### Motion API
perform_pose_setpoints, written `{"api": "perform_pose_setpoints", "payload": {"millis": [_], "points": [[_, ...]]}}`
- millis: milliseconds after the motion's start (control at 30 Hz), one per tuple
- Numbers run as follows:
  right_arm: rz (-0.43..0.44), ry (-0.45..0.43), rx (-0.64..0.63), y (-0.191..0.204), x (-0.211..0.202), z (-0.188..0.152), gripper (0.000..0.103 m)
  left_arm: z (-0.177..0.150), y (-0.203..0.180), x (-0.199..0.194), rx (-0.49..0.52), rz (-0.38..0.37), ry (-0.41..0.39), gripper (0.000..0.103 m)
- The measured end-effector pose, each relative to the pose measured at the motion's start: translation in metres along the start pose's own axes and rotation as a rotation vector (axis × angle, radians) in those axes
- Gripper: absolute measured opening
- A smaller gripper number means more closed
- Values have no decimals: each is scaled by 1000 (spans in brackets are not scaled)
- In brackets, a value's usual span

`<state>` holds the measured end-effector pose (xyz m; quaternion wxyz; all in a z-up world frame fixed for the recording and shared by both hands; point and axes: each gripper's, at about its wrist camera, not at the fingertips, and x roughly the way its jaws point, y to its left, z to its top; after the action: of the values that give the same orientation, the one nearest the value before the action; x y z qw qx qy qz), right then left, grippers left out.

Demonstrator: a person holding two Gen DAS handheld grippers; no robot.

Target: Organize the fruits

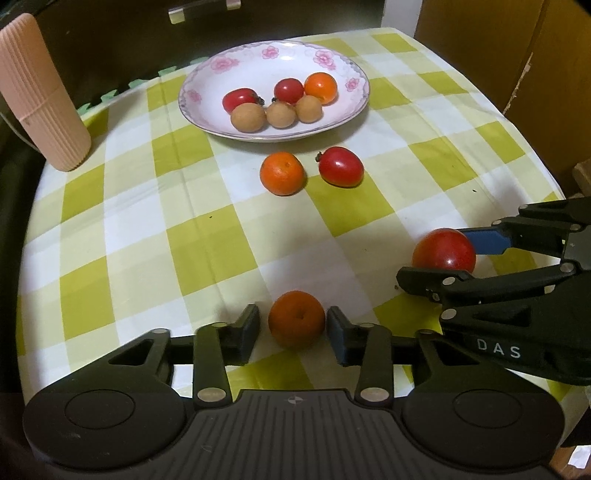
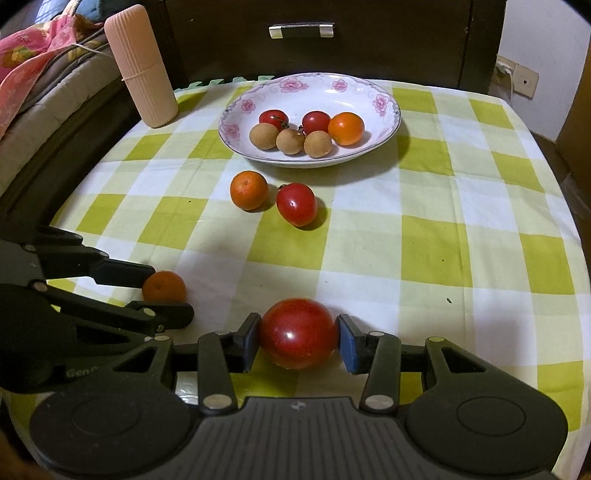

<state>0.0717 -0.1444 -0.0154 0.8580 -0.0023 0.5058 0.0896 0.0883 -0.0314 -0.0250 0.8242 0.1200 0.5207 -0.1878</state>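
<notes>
A white flowered plate holds two red tomatoes, three brown longans and one orange. A loose orange and a loose tomato lie on the cloth in front of it. My left gripper straddles a small orange on the cloth, jaws a little apart from it. My right gripper is closed on a large red tomato, both pads touching it.
A ribbed pink cylinder stands at the back left of the green-checked tablecloth. A dark cabinet with a metal handle is behind the table. Cardboard stands at the right.
</notes>
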Motion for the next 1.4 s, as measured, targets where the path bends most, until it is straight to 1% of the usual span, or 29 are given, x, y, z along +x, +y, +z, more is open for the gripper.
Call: {"api": "perform_pose_setpoints", "payload": {"millis": [233,400,733,1067,1233,1400], "points": [[-6,5,-9,2,-1,0,41,0,-3,-5,-1,-17,1,39],[-5,6,-2,2,-2,0,41,4,0,-9,-31,-27,-22,39],[-6,-30,22,2,-6,12,41,20,10,-13,-86,-28,-61,39],[-14,-84,57,-7,-9,40,41,52,20,-18,-112,-38,-126,37],[-24,-111,81,-14,-7,58,41,72,25,-19,-120,-42,-166,37],[-33,-136,98,-22,-2,80,41,92,34,-15,-144,-37,-190,37]]}}
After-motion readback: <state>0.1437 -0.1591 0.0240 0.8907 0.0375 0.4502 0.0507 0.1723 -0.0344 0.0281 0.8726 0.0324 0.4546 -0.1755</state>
